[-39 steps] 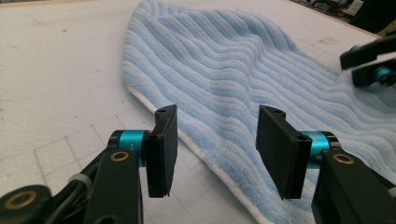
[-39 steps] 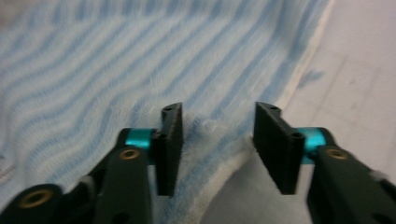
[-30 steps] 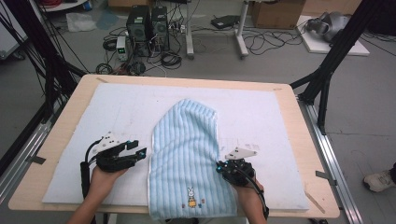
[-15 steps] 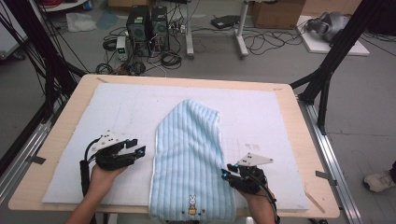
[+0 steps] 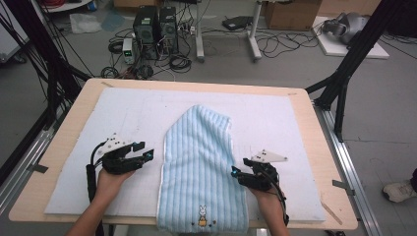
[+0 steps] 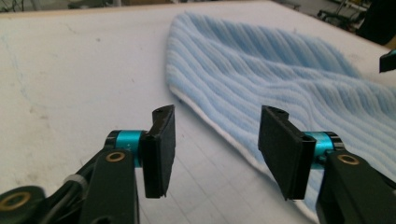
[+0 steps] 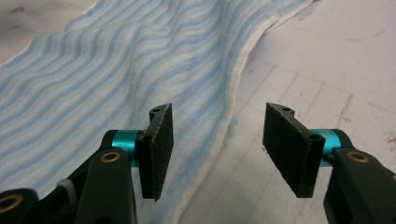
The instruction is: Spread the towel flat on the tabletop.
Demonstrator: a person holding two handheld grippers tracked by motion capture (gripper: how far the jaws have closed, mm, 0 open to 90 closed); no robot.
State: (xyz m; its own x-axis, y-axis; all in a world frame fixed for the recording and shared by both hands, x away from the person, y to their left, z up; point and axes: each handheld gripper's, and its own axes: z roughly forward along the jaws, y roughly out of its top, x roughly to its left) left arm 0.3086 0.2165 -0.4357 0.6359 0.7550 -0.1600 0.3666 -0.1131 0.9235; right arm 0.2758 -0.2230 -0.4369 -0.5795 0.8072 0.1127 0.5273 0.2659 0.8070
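White mat | blue towel hem cut off below | left hand-held gripper wide, empty | right hand-held gripper just opening, empty

We are in a robotics lab: the wooden table stands inside a frame of black struts, and behind it, on the grey floor, sit computer towers, tangled cables and a cardboard box.

The towel is soft, ribbed blue terry cloth. The bench is pale wood under a matt white foam mat. Claw pads look rough, matt black.
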